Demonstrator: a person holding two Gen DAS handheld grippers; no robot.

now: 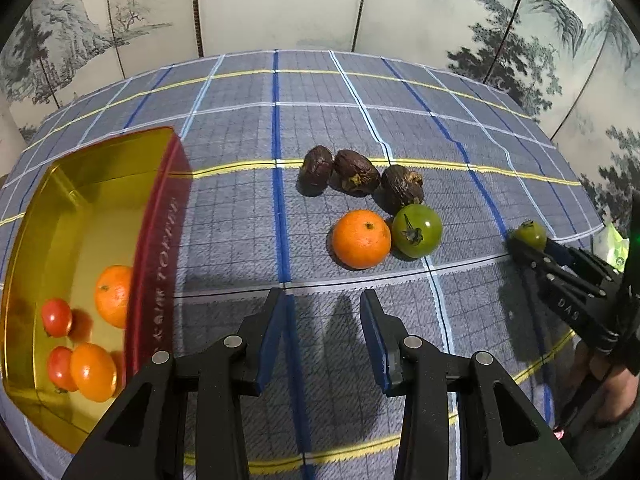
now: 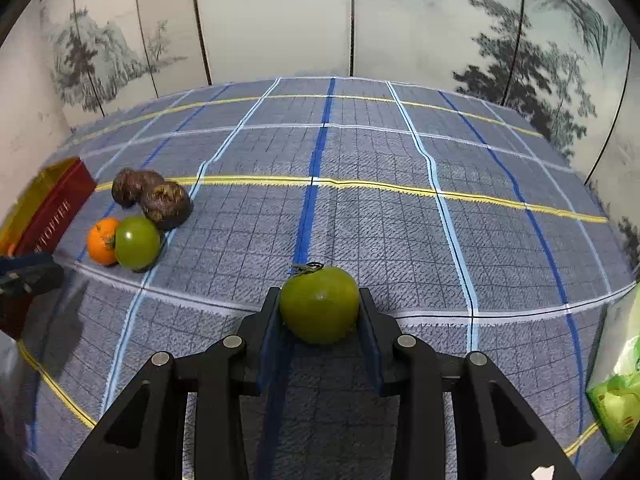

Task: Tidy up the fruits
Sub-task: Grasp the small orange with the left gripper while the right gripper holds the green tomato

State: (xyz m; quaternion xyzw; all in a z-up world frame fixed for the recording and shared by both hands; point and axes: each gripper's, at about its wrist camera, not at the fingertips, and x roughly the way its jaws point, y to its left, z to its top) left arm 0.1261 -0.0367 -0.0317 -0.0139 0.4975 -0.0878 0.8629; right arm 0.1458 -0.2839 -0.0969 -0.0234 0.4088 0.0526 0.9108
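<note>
My right gripper (image 2: 320, 300) is shut on a green tomato (image 2: 319, 305), held just above the checked cloth; it shows far right in the left wrist view (image 1: 530, 234). My left gripper (image 1: 322, 300) is open and empty above the cloth. Ahead of it lie an orange (image 1: 361, 239), a second green tomato (image 1: 417, 230) and three dark wrinkled fruits (image 1: 356, 170). A gold-lined red tin (image 1: 154, 240) at the left holds two oranges (image 1: 113, 295) and two red tomatoes (image 1: 56, 317). The same pile shows at the left of the right wrist view (image 2: 136, 242).
The blue checked tablecloth (image 2: 360, 208) covers the table. A painted folding screen (image 1: 280, 4) stands behind it. A green packet (image 2: 616, 392) lies at the right edge. The red tin (image 2: 52, 208) sits at the far left of the right wrist view.
</note>
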